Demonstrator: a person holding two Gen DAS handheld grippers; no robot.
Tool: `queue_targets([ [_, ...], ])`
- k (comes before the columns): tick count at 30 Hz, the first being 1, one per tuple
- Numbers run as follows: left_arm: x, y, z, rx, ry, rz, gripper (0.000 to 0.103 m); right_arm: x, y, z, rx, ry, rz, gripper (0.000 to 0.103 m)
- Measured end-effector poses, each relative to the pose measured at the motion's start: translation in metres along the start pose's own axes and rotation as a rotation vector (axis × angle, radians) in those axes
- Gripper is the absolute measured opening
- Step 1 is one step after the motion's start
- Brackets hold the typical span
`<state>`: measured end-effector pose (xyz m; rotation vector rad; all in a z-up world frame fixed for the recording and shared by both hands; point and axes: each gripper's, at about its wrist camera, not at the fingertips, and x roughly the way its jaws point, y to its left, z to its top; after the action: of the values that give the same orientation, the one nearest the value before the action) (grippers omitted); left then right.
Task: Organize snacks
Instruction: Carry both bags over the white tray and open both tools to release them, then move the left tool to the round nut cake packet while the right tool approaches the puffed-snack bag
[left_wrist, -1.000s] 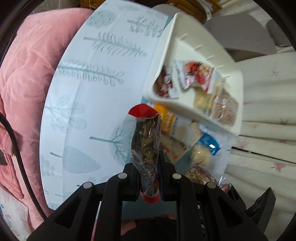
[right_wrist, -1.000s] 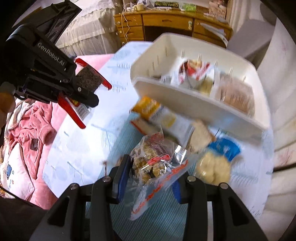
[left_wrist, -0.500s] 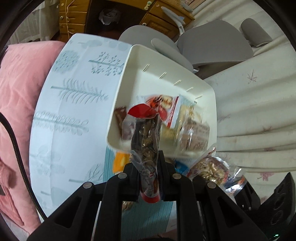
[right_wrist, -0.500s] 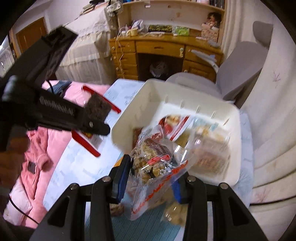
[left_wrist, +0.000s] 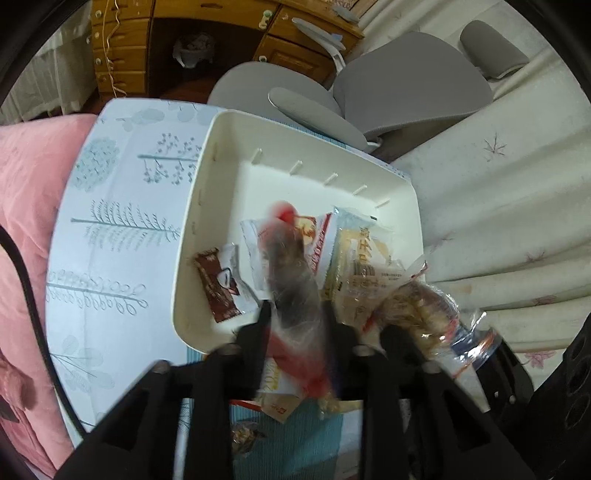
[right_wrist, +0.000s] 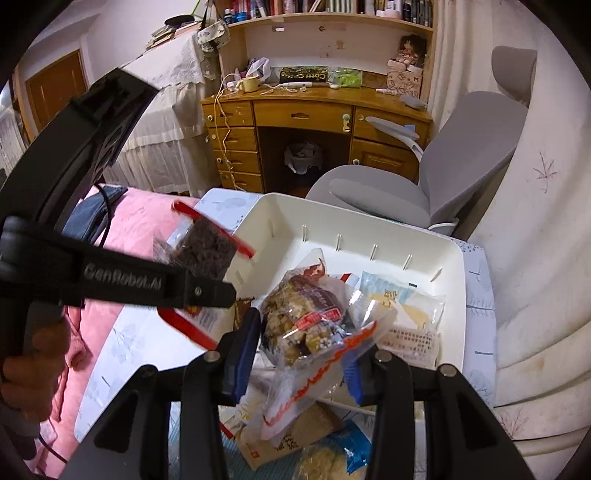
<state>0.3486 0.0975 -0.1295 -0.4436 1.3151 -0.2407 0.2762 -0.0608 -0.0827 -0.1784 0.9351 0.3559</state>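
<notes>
My left gripper (left_wrist: 295, 314) is shut on a clear red-ended snack packet (left_wrist: 291, 280) with dark pieces, held over the near edge of the white bin (left_wrist: 207, 177). In the right wrist view that packet (right_wrist: 207, 251) hangs left of the bin (right_wrist: 454, 295). My right gripper (right_wrist: 301, 347) is shut on a clear bag of nut clusters (right_wrist: 306, 321), held above the bin's near side; it also shows in the left wrist view (left_wrist: 417, 314). The bin holds a brown packet (left_wrist: 221, 288) and several pale packets.
Loose snacks (right_wrist: 332, 454) lie on a teal mat (left_wrist: 303, 443) in front of the bin. The leaf-print table (left_wrist: 110, 229) borders a pink blanket (left_wrist: 26, 206) on the left. A grey chair (right_wrist: 454, 162) and wooden desk (right_wrist: 303, 118) stand behind.
Both grippers have risen and moved forward from above the loose snacks to over the bin, each still holding its packet. The left view is blurred by motion.
</notes>
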Motion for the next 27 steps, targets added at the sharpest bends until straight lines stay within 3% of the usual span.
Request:
queue_targets([
  [4, -0.007, 0.002, -0.002, -0.004, -0.027, 0.009, 0.060, 0.000, -0.006, 0.004, 0.007, -0.003, -0.014, 0.050],
  [6, -0.011, 0.005, -0.007, -0.014, -0.035, 0.010, 0.061, -0.002, -0.010, 0.004, 0.023, -0.007, -0.008, 0.056],
  [9, -0.016, 0.014, -0.015, -0.046, -0.039, 0.002, 0.065, -0.004, -0.014, 0.001, 0.046, 0.005, 0.002, 0.057],
  [24, -0.023, 0.037, -0.087, -0.156, -0.025, 0.068, 0.065, -0.016, -0.048, -0.047, 0.180, 0.090, 0.082, 0.067],
  [27, -0.023, 0.033, -0.106, -0.178, -0.039, 0.089, 0.066, -0.017, -0.057, -0.060, 0.206, 0.104, 0.101, 0.076],
])
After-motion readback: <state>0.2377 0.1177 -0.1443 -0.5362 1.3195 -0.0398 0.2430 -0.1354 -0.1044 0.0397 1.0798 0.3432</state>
